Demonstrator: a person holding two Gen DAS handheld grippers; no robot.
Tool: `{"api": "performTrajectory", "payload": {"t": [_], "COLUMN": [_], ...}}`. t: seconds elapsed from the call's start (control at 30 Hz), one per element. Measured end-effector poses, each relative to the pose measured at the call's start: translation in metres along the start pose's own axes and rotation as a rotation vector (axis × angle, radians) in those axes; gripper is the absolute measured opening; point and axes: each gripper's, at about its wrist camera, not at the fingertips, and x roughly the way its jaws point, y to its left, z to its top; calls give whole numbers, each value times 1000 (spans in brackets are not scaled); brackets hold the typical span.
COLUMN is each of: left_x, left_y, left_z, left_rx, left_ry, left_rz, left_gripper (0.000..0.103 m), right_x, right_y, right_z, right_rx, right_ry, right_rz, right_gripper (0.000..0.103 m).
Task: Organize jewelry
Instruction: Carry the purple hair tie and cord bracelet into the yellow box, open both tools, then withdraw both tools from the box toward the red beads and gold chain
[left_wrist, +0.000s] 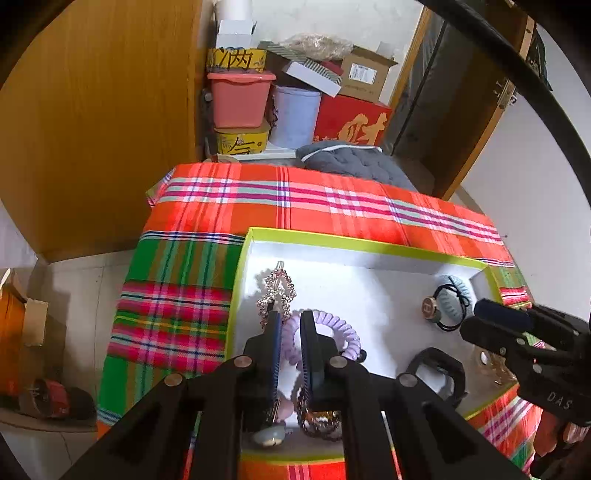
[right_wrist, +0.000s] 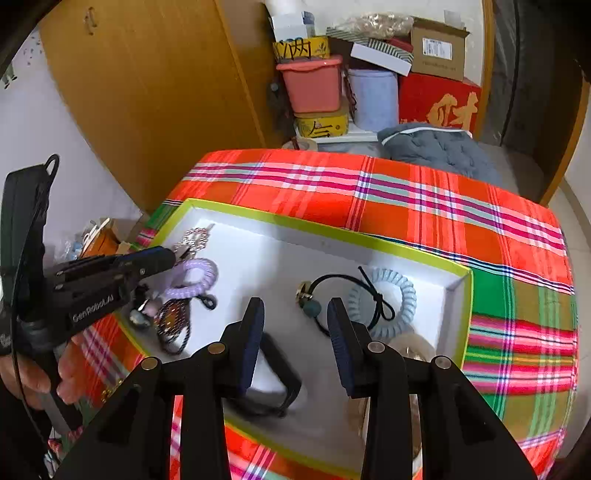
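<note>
Jewelry is mostly gathered in the green-rimmed tray (right_wrist: 325, 236) on the tabletop. Left gripper (left_wrist: 291, 325): jaws nearly shut on nothing, above the purple coil tie (left_wrist: 343, 330). Right gripper (right_wrist: 295, 314): jaws parted, empty. Grouping seems unfinished.

My desk (left_wrist: 332, 199), draped in a bright orange, pink and green plaid cloth, stands before a tall honey-coloured wooden wardrobe (left_wrist: 110, 129); a salmon plastic bin (left_wrist: 240, 99) and a red cardboard box (left_wrist: 351, 122) crowd the white-walled corner behind.
</note>
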Motion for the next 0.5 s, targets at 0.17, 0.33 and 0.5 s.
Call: {"api": "performTrajectory", "payload": {"t": [0.17,0.33,0.5], "left_x": [-29,-58,-87], "left_y": [1,-3,-7], "left_z": [-11,-33,-58], "left_rx": [-7,5,6], "left_ry": [-36,-58,-84], "left_rz": [-3,3,8], "left_gripper": [10,10,10], "right_x": [-18,-40,-60], "right_y": [4,11,20], "right_z": [-18,-44,-69], "right_rx": [26,38,38], "right_ry": [-20,-33,-40], "right_rz": [16,20,27], "right_gripper": [37,37,37]}}
